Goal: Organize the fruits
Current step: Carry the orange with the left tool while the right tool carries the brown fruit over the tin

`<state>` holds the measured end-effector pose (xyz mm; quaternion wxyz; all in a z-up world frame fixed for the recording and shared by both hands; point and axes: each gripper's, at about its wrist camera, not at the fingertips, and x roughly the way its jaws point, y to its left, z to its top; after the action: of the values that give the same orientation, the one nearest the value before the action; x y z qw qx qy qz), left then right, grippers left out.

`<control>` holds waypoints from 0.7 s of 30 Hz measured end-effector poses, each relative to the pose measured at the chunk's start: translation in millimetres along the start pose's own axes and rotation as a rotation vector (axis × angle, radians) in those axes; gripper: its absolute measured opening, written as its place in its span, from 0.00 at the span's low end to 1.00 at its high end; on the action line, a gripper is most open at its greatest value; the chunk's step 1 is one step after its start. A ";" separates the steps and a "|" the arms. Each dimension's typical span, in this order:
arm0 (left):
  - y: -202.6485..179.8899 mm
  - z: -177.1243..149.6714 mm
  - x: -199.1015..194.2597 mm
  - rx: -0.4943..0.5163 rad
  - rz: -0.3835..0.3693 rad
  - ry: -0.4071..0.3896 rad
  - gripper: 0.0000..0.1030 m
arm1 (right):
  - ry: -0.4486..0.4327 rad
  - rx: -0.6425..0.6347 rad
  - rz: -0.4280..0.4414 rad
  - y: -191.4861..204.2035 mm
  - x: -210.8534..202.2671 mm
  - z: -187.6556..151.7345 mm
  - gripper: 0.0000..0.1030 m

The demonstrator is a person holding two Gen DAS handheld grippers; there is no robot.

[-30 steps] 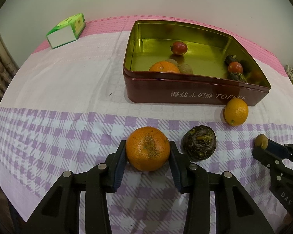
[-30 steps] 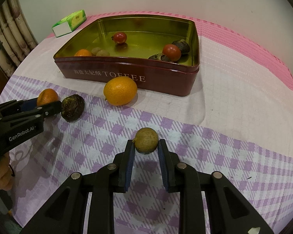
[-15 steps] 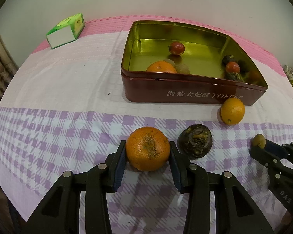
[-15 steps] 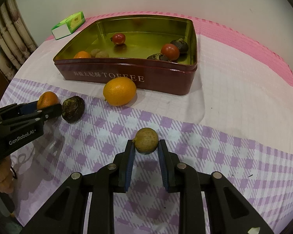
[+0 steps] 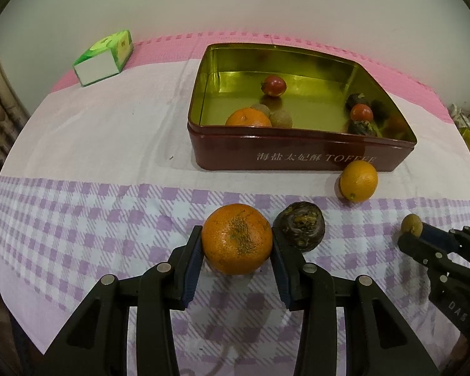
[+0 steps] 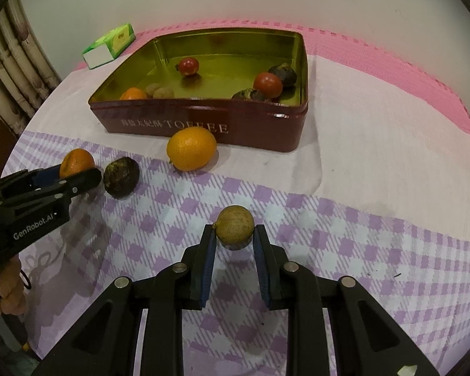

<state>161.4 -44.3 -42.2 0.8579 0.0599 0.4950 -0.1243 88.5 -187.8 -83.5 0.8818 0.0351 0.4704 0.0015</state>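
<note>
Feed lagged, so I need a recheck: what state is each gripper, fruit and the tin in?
Left gripper: shut on large orange.
Right gripper: shut on small brown fruit.
Dark wrinkled fruit: loose on cloth.
Yellow-orange citrus: loose beside tin.
Maroon toffee tin: lidless, fruit inside.

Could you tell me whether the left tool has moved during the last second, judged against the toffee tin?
Yes. The left tool, shut on the orange, has drawn back from the toffee tin, which sits higher in the left wrist view.
</note>
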 end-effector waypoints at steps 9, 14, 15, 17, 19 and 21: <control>-1.0 8.8 -10.5 0.009 -0.003 -0.025 0.41 | -0.043 -0.006 0.003 -1.3 -16.6 15.4 0.22; -1.3 19.2 -15.4 0.017 -0.015 -0.040 0.41 | -0.062 -0.020 0.004 0.1 -23.6 26.6 0.22; -1.0 22.1 -16.8 0.018 -0.020 -0.046 0.41 | -0.068 -0.022 0.005 -0.4 -25.6 29.6 0.22; -0.4 31.0 -20.8 0.019 -0.027 -0.062 0.41 | -0.081 -0.024 0.003 -0.8 -28.8 37.1 0.22; 0.7 37.3 -23.8 0.016 -0.031 -0.077 0.41 | -0.089 -0.018 0.009 -2.8 -30.2 44.6 0.22; 2.8 47.2 -25.5 0.006 -0.037 -0.087 0.41 | -0.101 -0.013 0.013 -4.6 -32.7 54.2 0.22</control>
<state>189.4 -48.4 3.5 0.8759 0.0477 0.4579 -0.1441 115.1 -196.8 -26.7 0.9045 0.0327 0.4251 0.0086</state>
